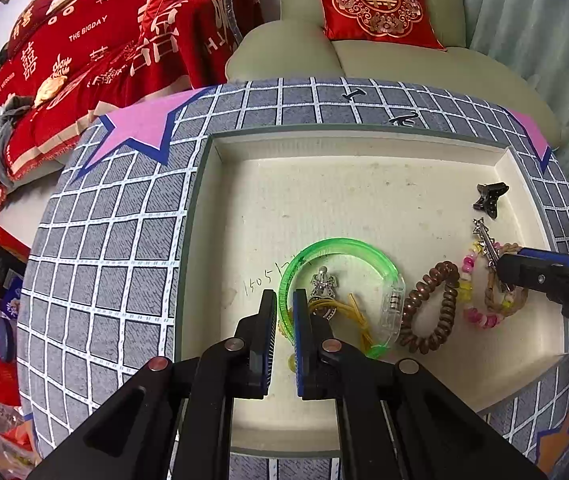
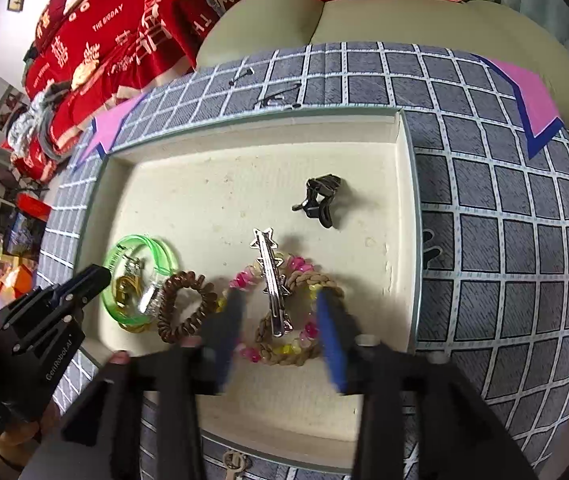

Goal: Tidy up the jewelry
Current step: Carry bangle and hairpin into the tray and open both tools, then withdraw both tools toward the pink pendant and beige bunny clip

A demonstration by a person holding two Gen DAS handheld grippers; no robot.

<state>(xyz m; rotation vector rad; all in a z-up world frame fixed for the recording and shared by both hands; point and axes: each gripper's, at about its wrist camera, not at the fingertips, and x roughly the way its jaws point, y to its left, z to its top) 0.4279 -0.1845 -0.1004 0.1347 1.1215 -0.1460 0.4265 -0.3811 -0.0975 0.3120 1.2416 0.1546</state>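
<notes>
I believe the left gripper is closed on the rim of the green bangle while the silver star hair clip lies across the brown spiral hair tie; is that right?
Not quite. The left gripper does clamp the green bangle, but the silver star hair clip lies across the pink and yellow bead bracelet, not the brown spiral hair tie, which sits apart to its left. The right wrist view shows this.

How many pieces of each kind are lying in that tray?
Bracelets: 3 (green bangle, pink-and-yellow beaded bracelet, braided rope bracelet)
Hair clips: 2 (silver star clip, black claw clip)
Coil hair ties: 1 (brown)
Silver charms: 1
Total: 7
</notes>
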